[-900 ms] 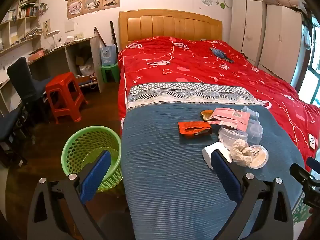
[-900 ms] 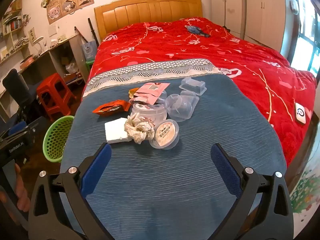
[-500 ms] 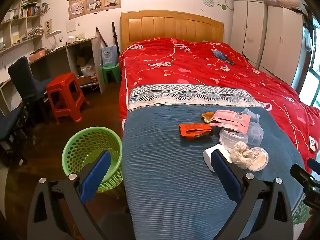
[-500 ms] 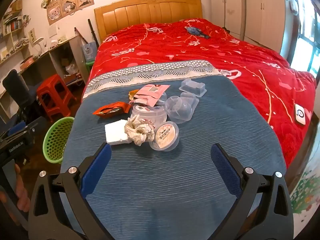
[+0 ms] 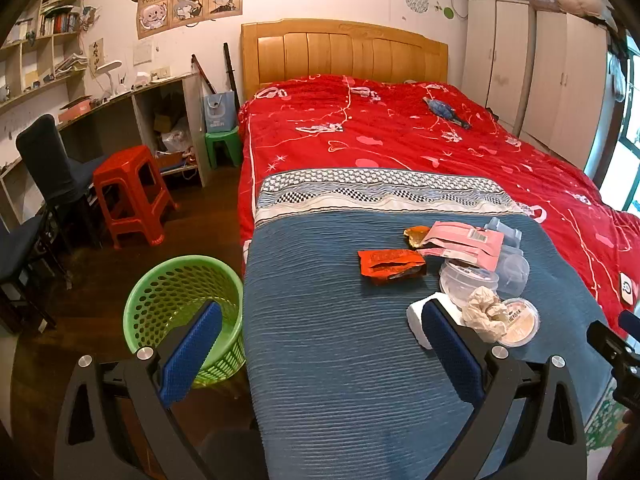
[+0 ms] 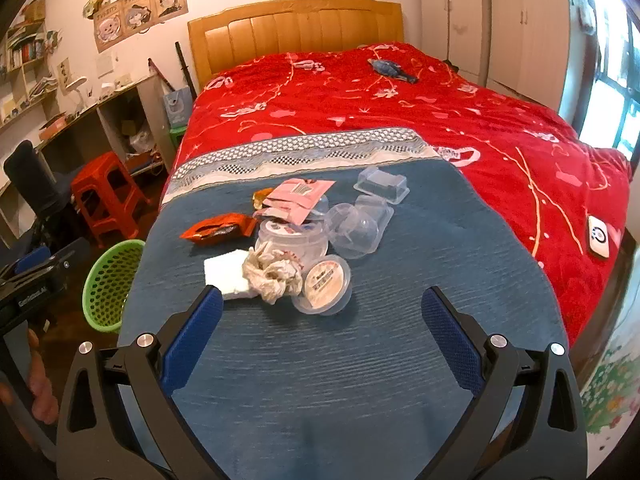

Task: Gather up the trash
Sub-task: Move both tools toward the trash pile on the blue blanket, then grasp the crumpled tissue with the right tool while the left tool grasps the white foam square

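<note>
A pile of trash lies on the blue blanket (image 6: 360,360): an orange wrapper (image 6: 218,230), a pink packet (image 6: 298,196), crumpled paper (image 6: 272,272), a white foam block (image 6: 224,274), a lidded round tub (image 6: 324,284) and clear plastic containers (image 6: 356,228). The pile also shows in the left wrist view, with the orange wrapper (image 5: 390,266) and crumpled paper (image 5: 484,312). A green basket (image 5: 180,312) stands on the floor left of the bed. My left gripper (image 5: 316,336) is open and empty above the bed's left edge. My right gripper (image 6: 322,320) is open and empty, just short of the pile.
A red quilt (image 5: 380,140) covers the far bed, with a blue toy (image 5: 444,112) on it. A red stool (image 5: 128,192), dark chairs (image 5: 48,168) and a desk (image 5: 120,116) stand at the left. A white device (image 6: 598,236) lies on the right bed edge. Wardrobes (image 5: 540,80) stand at the right.
Both grippers have drifted slightly; the right one sits a little closer to the pile. Nothing was taken hold of.
</note>
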Tool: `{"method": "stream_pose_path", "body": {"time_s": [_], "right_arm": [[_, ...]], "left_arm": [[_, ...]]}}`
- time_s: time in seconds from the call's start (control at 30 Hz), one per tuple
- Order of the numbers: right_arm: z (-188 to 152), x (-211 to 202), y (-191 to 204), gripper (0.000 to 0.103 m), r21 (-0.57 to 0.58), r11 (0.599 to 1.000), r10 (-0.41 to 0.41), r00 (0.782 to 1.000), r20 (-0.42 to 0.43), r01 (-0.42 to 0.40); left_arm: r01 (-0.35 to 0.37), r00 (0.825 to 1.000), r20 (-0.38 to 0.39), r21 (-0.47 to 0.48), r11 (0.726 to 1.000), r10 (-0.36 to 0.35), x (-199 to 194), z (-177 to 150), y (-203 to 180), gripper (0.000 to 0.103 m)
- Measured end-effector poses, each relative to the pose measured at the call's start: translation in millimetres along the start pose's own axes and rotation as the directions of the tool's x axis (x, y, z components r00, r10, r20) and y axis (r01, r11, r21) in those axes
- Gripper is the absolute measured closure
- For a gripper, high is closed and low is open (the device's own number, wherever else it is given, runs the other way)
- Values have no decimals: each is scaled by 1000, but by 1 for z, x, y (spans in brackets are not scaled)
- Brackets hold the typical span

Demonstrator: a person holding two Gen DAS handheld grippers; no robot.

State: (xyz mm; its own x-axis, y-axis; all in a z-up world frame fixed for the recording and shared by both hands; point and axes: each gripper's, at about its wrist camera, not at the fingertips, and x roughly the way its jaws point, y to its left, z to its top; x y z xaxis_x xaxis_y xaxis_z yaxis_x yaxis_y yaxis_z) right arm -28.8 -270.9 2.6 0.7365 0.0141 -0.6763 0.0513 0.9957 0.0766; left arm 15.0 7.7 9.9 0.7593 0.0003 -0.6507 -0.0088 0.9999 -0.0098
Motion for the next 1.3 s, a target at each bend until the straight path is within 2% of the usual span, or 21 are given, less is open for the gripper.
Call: {"method": "stream_pose_path", "body": {"time_s": [0.33, 0.57, 0.8, 1.03, 1.3], "right_arm": [[4, 23, -13, 5, -7, 1000, 0, 1000, -12, 0], [-3, 52, -9, 5, -34, 998, 53, 996, -71, -56], [-9, 83, -7, 7, -57, 996, 60, 989, -135, -68], [0, 87, 7, 8, -119, 985, 111, 985, -133, -127], [8, 108, 32, 14, -206, 963, 146, 977, -155, -176]], "left_arm": [[-7, 1000, -13, 5, 1000, 7, 16, 7, 0, 6], [-12, 999, -52, 2, 1000, 12, 34, 5, 0, 6], [-24, 996, -88, 1, 1000, 24, 52, 3, 1, 6], [-26, 993, -117, -7, 1000, 25, 66, 0, 1, 6], [-25, 990, -142, -14, 1000, 23, 75, -1, 3, 6]]}}
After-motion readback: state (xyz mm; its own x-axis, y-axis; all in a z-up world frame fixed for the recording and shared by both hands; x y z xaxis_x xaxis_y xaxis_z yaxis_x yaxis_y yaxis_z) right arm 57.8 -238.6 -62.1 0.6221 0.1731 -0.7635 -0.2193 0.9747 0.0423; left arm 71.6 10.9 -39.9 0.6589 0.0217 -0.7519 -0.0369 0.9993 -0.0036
